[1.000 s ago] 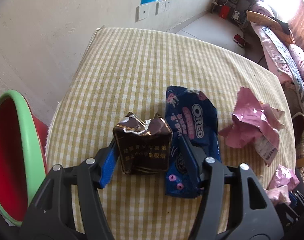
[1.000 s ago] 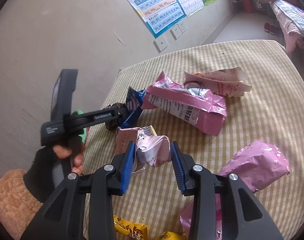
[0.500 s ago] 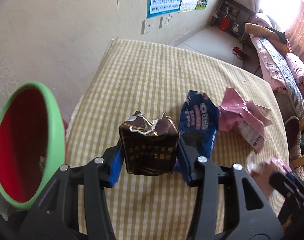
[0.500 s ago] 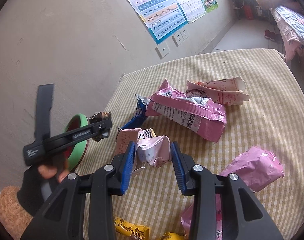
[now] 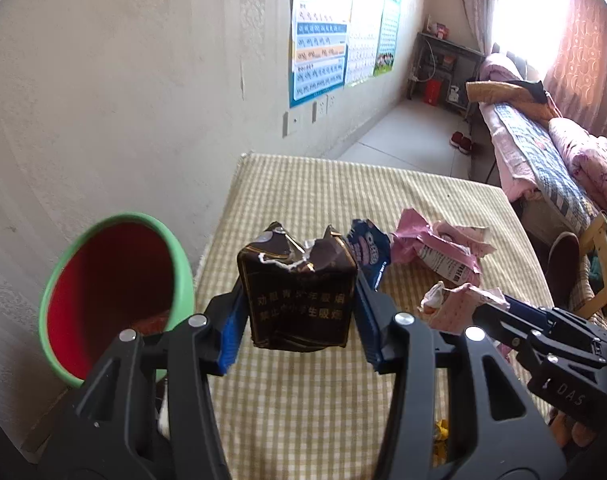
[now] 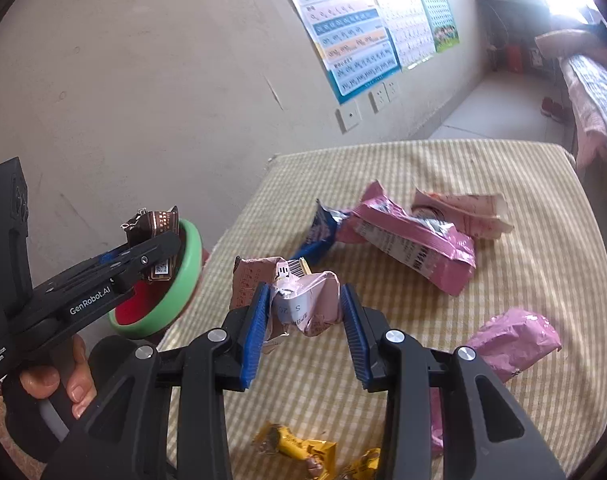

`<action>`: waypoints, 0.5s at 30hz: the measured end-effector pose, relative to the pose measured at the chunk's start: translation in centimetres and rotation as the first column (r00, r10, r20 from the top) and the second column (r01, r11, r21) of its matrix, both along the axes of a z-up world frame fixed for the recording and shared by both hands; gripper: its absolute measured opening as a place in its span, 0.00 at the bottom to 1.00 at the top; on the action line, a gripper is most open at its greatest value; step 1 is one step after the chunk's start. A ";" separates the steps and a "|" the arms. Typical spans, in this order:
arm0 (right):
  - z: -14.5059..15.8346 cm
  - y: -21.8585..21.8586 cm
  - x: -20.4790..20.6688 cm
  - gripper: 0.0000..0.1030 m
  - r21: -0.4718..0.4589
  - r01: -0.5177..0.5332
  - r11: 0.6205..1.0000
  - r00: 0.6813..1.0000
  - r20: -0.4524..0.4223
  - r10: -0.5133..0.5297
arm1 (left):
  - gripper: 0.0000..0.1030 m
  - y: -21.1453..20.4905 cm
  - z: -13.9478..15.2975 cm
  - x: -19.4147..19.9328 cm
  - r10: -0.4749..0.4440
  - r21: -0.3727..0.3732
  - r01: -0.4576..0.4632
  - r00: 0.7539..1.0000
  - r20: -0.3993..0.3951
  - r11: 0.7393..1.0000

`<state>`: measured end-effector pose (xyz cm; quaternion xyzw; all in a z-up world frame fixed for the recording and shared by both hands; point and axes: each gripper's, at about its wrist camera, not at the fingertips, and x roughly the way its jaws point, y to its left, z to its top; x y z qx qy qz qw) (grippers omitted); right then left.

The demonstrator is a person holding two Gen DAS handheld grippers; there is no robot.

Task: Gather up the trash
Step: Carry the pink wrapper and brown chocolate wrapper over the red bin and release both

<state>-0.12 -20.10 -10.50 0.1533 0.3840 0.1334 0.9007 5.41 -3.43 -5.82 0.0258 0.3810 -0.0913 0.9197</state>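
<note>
A crumpled brown pack (image 5: 299,280) hangs above the checked tablecloth (image 5: 323,400), with my left gripper (image 5: 299,308) shut on it, blue pads pressing both sides. Just to its left stands a bin with a green rim (image 5: 183,264) and a red inside. In the right wrist view the left gripper (image 6: 151,240) holds that pack (image 6: 155,224) right over the bin's rim (image 6: 187,272). My right gripper (image 6: 305,312) is shut on a crumpled pink wrapper (image 6: 311,304), raised slightly above the table. The left wrist view shows the right gripper (image 5: 499,304) at the right.
On the table lie a blue Oreo wrapper (image 6: 321,232), a large pink bag (image 6: 415,248), a pale pink carton (image 6: 463,208), a pink wrapper (image 6: 515,340) and yellow candy wrappers (image 6: 299,448). A wall runs close along the left. A bed (image 5: 543,152) stands at the right.
My left gripper closed on the brown pack, lifted it off the table and carried it left toward the bin. The right gripper rose a little with the pink wrapper.
</note>
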 end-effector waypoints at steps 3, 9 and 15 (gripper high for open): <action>1.0 0.5 -0.6 0.35 -0.006 0.005 1.000 1.000 0.018 -0.005 | 0.45 1.0 0.9 -0.9 0.017 -0.001 -0.017 0.999 0.029 1.000; 2.6 1.0 -1.4 0.35 -0.020 0.017 1.000 0.999 0.035 -0.017 | 0.45 2.3 1.7 -2.0 0.038 -0.004 -0.037 0.998 0.059 0.999; 3.1 2.6 -1.7 0.35 -0.046 -0.013 0.999 0.999 0.035 0.015 | 0.45 3.7 1.6 -2.8 0.060 -0.016 -0.059 0.996 0.065 0.998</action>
